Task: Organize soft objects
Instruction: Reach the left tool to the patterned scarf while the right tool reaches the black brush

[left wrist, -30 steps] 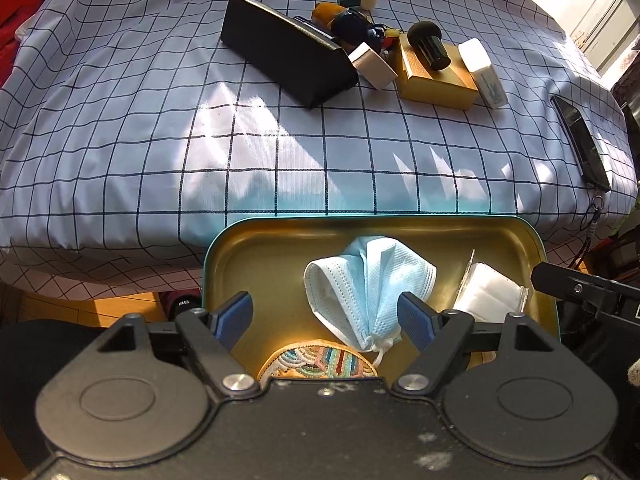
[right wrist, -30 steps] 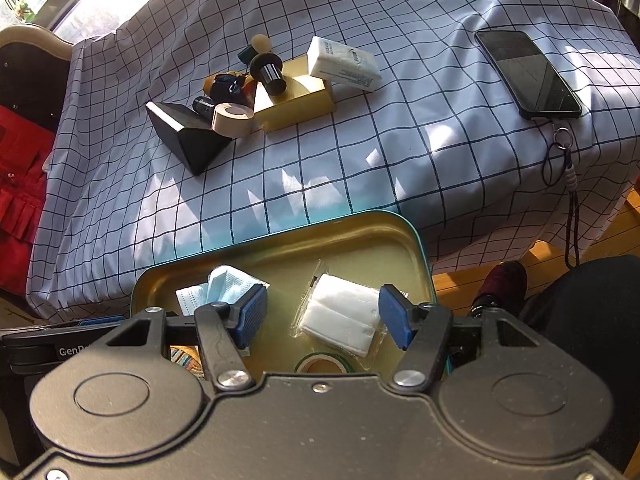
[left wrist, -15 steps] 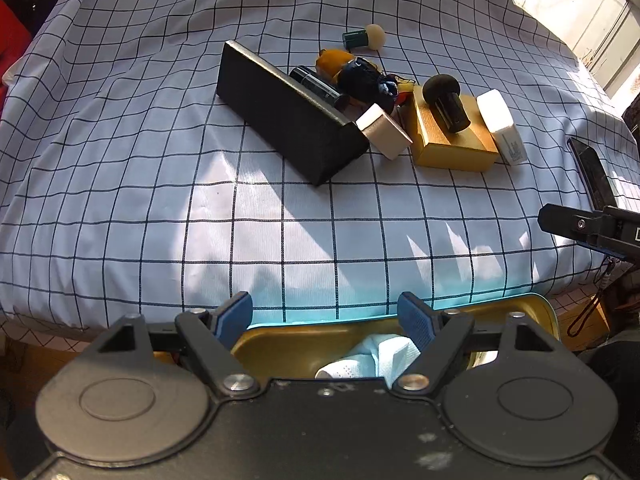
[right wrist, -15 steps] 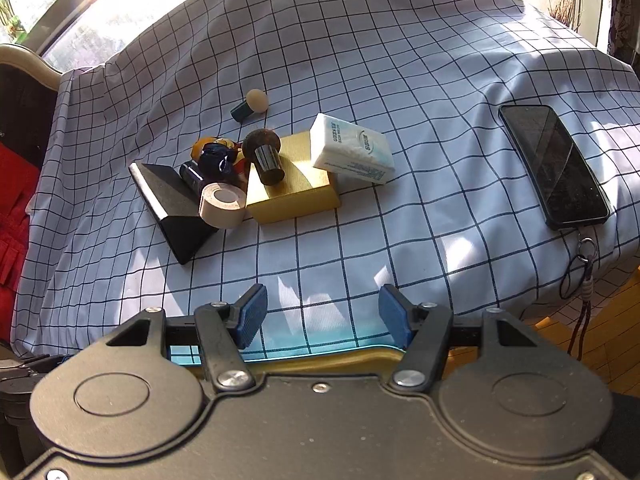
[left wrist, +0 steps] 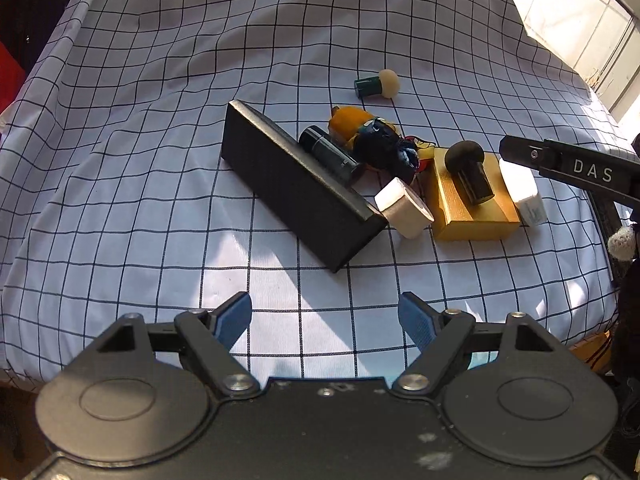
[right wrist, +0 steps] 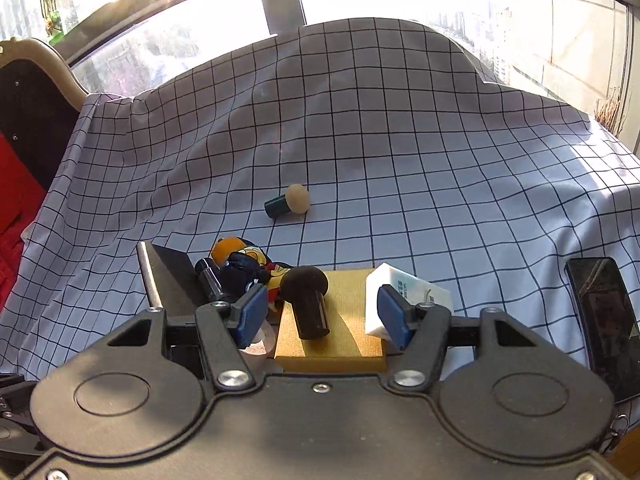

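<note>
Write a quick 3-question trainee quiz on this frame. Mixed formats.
1. True or false: the right tongs are shut on the dark mushroom-shaped sponge.
2. What does that sponge lie on? A) gold box B) phone C) bare cloth
3. Fill in: the beige-tipped sponge with the green base lies apart from the pile, on the checked ____.

Key: 1 false, both the right and the left tongs are open and hold nothing. 2 A. 3 cloth.
</note>
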Action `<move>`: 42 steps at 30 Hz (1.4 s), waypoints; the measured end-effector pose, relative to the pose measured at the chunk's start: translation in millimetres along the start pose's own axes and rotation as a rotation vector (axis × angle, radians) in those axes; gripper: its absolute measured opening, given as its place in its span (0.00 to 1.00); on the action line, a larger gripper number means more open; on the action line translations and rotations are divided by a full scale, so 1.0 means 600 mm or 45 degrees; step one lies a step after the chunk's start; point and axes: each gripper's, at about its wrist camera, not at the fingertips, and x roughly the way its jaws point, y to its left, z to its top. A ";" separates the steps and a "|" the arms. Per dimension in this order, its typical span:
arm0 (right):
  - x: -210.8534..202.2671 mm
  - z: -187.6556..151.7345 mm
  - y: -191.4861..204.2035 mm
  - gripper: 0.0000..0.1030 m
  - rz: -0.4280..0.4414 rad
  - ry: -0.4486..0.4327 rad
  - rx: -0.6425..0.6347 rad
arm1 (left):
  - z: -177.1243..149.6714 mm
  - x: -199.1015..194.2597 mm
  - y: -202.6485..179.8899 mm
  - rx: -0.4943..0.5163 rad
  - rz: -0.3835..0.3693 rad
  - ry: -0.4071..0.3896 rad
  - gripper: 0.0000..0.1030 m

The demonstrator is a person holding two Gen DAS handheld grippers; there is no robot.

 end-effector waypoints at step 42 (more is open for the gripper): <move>0.110 -0.034 0.038 0.43 0.069 0.085 -0.371 | 0.058 0.031 0.000 0.062 0.088 -0.041 0.77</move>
